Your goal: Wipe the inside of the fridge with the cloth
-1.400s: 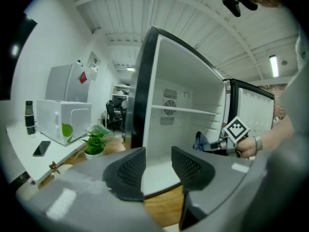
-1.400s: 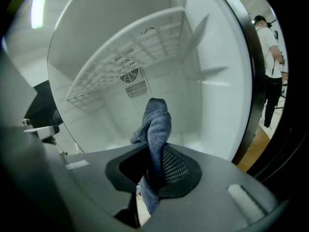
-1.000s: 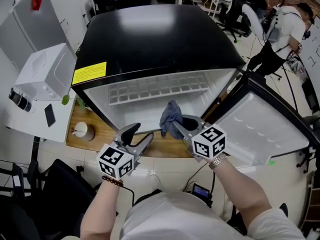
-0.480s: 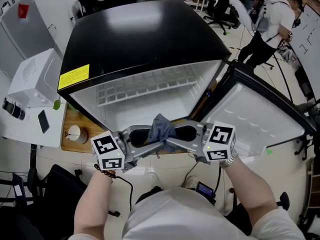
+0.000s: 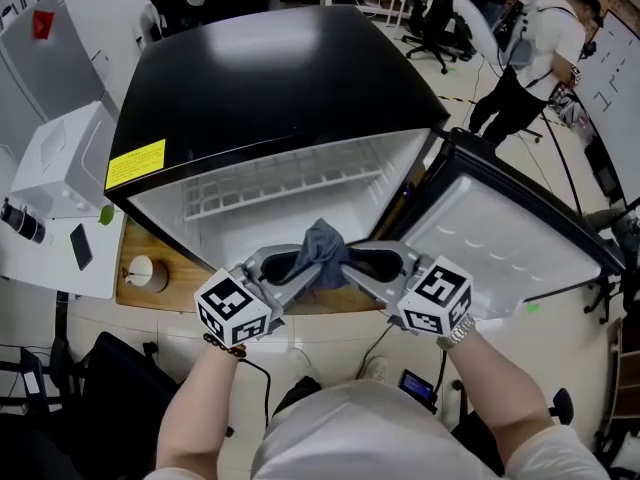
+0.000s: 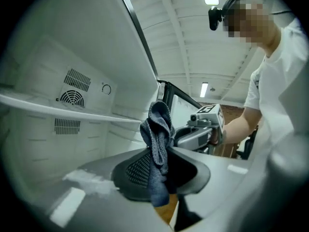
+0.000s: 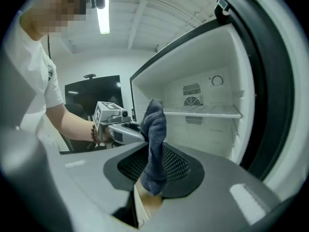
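Low in the middle of the head view, both hand-held grippers meet on the grey-blue cloth [image 5: 322, 243], which is bunched up in front of the open fridge [image 5: 280, 78], just before its white inner cavity and not touching any wall. The left gripper [image 5: 305, 271] comes in from the lower left, its marker cube nearest the camera. In the left gripper view its jaws have just been closing, and they now stand close together and pinch the lower part of the cloth [image 6: 157, 134], which rises in a crumpled knot above the left gripper [image 6: 161, 170]. The right gripper [image 5: 352, 264] comes in from the lower right. In the right gripper view its jaws have just been opening. The cloth [image 7: 154, 129] hangs between them, but the pads of the right gripper [image 7: 154, 170] stand a little apart, with mesh showing on both sides of the fabric, so the hold looks loosened. Each gripper view also shows the other tool: the right gripper [image 6: 200, 129] at centre right of the left gripper view, and the left gripper [image 7: 118, 129] at centre left of the right gripper view. The fridge door [image 5: 500, 238] swings open toward the right of the head view. Inside, a white shelf [image 7: 203, 112] crosses the back wall below a round vent [image 7: 192, 100]. A yellow label [image 5: 137, 163] sits on the black casing at the left.
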`<action>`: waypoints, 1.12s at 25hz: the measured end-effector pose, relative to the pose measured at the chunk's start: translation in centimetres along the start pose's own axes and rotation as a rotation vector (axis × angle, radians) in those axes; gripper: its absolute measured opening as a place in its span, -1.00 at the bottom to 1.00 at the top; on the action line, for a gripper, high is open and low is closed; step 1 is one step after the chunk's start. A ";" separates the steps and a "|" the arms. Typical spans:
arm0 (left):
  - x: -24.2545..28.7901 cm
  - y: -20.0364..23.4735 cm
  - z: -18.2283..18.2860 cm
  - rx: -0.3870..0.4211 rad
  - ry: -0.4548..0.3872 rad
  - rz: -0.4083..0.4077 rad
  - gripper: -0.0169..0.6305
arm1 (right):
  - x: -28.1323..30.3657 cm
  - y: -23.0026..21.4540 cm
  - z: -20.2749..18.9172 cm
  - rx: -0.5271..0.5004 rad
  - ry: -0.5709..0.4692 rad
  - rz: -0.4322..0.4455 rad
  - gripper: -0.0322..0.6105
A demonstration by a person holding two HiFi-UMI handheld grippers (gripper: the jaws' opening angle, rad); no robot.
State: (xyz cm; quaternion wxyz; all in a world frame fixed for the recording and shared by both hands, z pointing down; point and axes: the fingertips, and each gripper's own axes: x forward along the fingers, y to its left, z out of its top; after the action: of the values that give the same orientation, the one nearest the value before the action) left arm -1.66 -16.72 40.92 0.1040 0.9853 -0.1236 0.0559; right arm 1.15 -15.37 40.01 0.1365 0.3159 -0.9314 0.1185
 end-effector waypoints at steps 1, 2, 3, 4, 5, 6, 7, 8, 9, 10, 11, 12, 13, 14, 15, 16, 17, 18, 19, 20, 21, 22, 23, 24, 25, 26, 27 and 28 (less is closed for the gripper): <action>0.3 0.8 -0.2 0.009 0.003 0.044 -0.68 | -0.5 -0.7 -0.1 -0.001 -0.003 -0.037 -0.62; 0.7 1.6 -0.4 0.017 0.008 0.086 -0.69 | -0.9 -1.3 -0.1 -0.003 -0.007 -0.072 -0.62; 1.1 2.4 -0.7 0.022 0.015 0.127 -0.68 | -1.4 -1.8 -0.1 -0.007 -0.011 -0.105 -0.62; 1.6 3.2 -1.0 0.023 0.021 0.166 -0.68 | -1.8 -2.2 -0.1 -0.011 -0.015 -0.136 -0.62; 2.0 4.1 -1.3 0.020 0.027 0.206 -0.68 | -2.2 -2.6 0.0 -0.015 -0.018 -0.161 -0.62; 2.4 4.9 -1.6 0.014 0.030 0.246 -0.68 | -2.6 -2.8 0.1 -0.020 -0.021 -0.182 -0.62; 2.8 5.8 -1.9 0.006 0.033 0.286 -0.68 | -2.8 -3.0 0.2 -0.026 -0.024 -0.197 -0.63; 3.2 6.8 -2.2 -0.002 0.036 0.327 -0.68 | -3.0 -3.1 0.3 -0.031 -0.028 -0.209 -0.66; 3.6 7.7 -2.5 -0.010 0.040 0.367 -0.68 | -3.1 -3.2 0.5 -0.036 -0.034 -0.221 -0.69; 4.0 8.6 -2.7 -0.016 0.044 0.405 -0.69 | -3.1 -3.2 0.7 -0.040 -0.040 -0.234 -0.73; 4.4 9.4 -2.9 -0.021 0.046 0.441 -0.69 | -3.2 -3.3 0.8 -0.042 -0.045 -0.248 -0.79; 4.8 10.2 -3.1 -0.025 0.047 0.472 -0.69 | -3.2 -3.4 1.0 -0.043 -0.049 -0.261 -0.86; 5.3 10.8 -3.2 -0.030 0.045 0.499 -0.69 | -3.2 -3.4 1.1 -0.043 -0.052 -0.270 -0.89; 5.8 11.4 -3.3 -0.033 0.043 0.522 -0.69 | -3.2 -3.3 1.2 -0.043 -0.055 -0.274 -0.89; 6.4 12.0 -3.3 -0.036 0.040 0.543 -0.69 | -3.1 -3.2 1.3 -0.045 -0.056 -0.272 -0.89; 7.0 12.5 -3.3 -0.035 0.040 0.561 -0.69 | -3.0 -3.0 1.3 -0.048 -0.055 -0.269 -0.89; 7.6 13.1 -3.3 -0.030 0.043 0.577 -0.69 | -2.9 -2.9 1.3 -0.052 -0.053 -0.264 -0.89; 8.2 13.6 -3.3 -0.024 0.048 0.593 -0.69 | -2.8 -2.8 1.3 -0.056 -0.050 -0.261 -0.89; 8.9 14.1 -3.3 -0.018 0.050 0.608 -0.69 | -2.8 -2.7 1.3 -0.060 -0.049 -0.258 -0.89; 9.4 14.7 -3.3 -0.014 0.048 0.624 -0.69 | -2.8 -2.6 1.4 -0.063 -0.047 -0.256 -0.89; 9.9 15.3 -3.2 -0.012 0.043 0.642 -0.69 | -2.8 -2.6 1.4 -0.065 -0.047 -0.255 -0.89; 10.3 15.9 -3.1 -0.012 0.037 0.660 -0.69 | -2.8 -2.5 1.5 -0.068 -0.048 -0.253 -0.89; 10.7 16.4 -2.9 -0.011 0.030 0.676 -0.69 | -2.7 -2.5 1.7 -0.072 -0.050 -0.250 -0.89; 11.0 16.9 -2.7 -0.008 0.024 0.688 -0.69 | -2.7 -2.4 1.8 -0.077 -0.052 -0.246 -0.89; 11.5 17.2 -2.4 -0.002 0.021 0.697 -0.69 | -2.6 -2.3 2.0 -0.085 -0.055 -0.241 -0.89; 11.9 17.6 -2.3 0.006 0.019 0.705 -0.69 | -2.6 -2.3 2.2 -0.096 -0.058 -0.235 -0.89; 12.3 17.9 -2.1 0.016 0.019 0.713 -0.69 | -2.5 -2.2 2.5 -0.108 -0.061 -0.227 -0.89; 12.7 18.2 -2.0 0.024 0.019 0.722 -0.69 | -2.4 -2.2 2.6 -0.117 -0.063 -0.219 -0.89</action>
State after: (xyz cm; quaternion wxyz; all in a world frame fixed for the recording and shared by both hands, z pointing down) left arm 5.74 -36.52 48.05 0.0670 0.8788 -0.4618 0.0994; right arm 3.87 -16.50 37.07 0.1374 0.4108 -0.9005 0.0383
